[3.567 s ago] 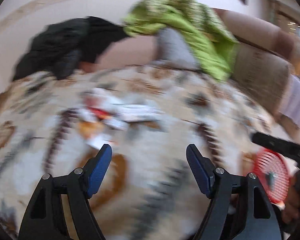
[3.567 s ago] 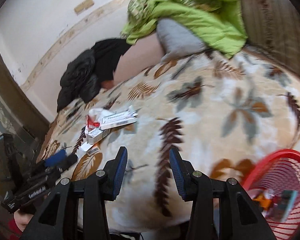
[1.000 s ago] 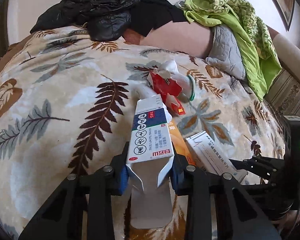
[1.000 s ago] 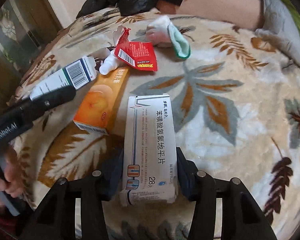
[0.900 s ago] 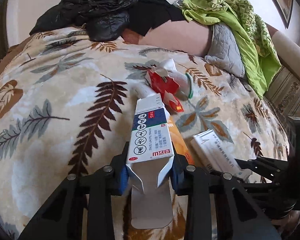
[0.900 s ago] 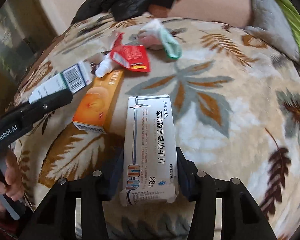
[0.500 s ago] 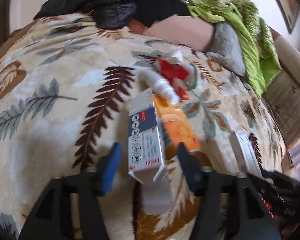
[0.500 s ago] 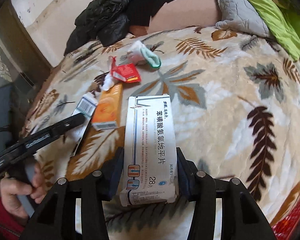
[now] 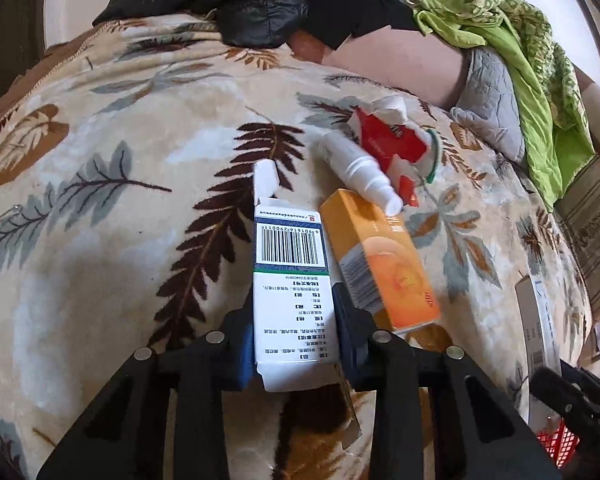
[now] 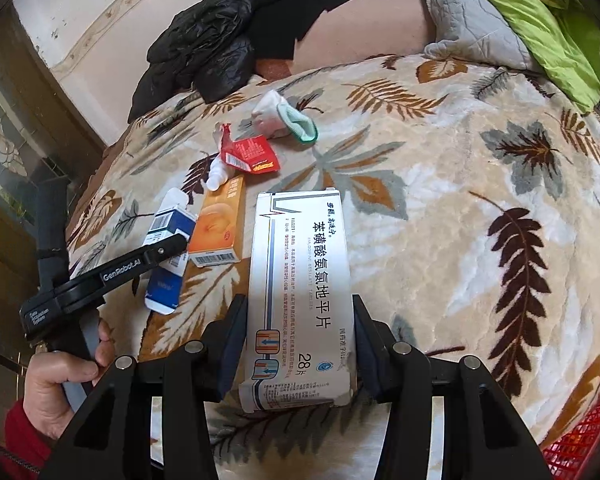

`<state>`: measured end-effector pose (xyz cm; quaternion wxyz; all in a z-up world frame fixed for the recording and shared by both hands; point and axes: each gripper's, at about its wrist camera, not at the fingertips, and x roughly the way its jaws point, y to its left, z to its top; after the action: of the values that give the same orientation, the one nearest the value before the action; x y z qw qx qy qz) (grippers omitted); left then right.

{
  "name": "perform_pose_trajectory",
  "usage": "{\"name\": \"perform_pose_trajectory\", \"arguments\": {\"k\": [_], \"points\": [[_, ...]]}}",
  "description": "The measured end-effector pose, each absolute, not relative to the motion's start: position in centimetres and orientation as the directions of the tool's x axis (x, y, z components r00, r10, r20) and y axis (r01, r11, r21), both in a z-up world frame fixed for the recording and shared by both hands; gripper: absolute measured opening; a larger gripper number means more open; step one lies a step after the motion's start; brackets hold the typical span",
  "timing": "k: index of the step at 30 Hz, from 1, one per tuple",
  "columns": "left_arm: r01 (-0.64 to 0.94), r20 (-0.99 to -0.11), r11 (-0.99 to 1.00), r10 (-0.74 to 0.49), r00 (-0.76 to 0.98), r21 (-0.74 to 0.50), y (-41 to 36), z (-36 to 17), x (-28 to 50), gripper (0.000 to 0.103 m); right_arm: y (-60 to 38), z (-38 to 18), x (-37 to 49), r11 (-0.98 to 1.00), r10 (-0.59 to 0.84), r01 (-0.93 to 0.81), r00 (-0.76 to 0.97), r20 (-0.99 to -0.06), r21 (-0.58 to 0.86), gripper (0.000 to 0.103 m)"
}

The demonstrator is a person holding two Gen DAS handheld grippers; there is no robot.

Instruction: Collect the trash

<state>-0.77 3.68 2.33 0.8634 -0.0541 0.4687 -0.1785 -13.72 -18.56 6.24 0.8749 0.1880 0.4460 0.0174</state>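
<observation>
Rolled barcode-up, the blue-white box (image 9: 290, 280) lies lengthwise between the closing left gripper (image 9: 294, 316) fingers, while the right gripper (image 10: 298, 344) clamps the white carton (image 10: 300, 292).

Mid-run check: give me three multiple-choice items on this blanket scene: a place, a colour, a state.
1. The small white plastic bottle lies: A) in the red basket B) against the orange cardboard carton's far end C) on the black jacket.
2. The torn wrapper beside it is: A) red B) blue C) green.
3. The right gripper is: A) open, empty B) shut on the orange carton C) shut on the large white medicine box.
Answers: B, its nozzle meets the carton's end; A, red shows in both views; C, both pads press its sides.
</observation>
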Motion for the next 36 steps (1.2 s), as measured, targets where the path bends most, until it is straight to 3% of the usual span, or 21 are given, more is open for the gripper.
{"name": "perform_pose_trajectory", "arguments": {"k": [10,21,30,36], "points": [[0.317,-0.68,0.913,-0.403,0.613,-0.255,3.3,7.5,-5.9,0.032,-19.0,7.4,-14.4,0.937,0.118,0.178,0.645,-0.755,0.299,0.053],[0.355,-0.628,0.901,-0.429,0.649,-0.249,3.1,9.8,-12.4,0.032,-19.9,9.7,-18.1,0.934,0.069,0.194,0.726,-0.684,0.3,0.053],[0.407,-0.582,0.898,-0.422,0.695,-0.166,1.1,10.0,-16.0,0.032,-18.2,10.3,-19.7,0.951,0.072,0.146,0.752,-0.655,0.272,0.053],[0.401,-0.606,0.9,-0.418,0.677,-0.173,0.9,8.8,-14.5,0.032,-19.0,9.3,-19.2,0.945,0.068,0.166,0.742,-0.667,0.281,0.053]]}}
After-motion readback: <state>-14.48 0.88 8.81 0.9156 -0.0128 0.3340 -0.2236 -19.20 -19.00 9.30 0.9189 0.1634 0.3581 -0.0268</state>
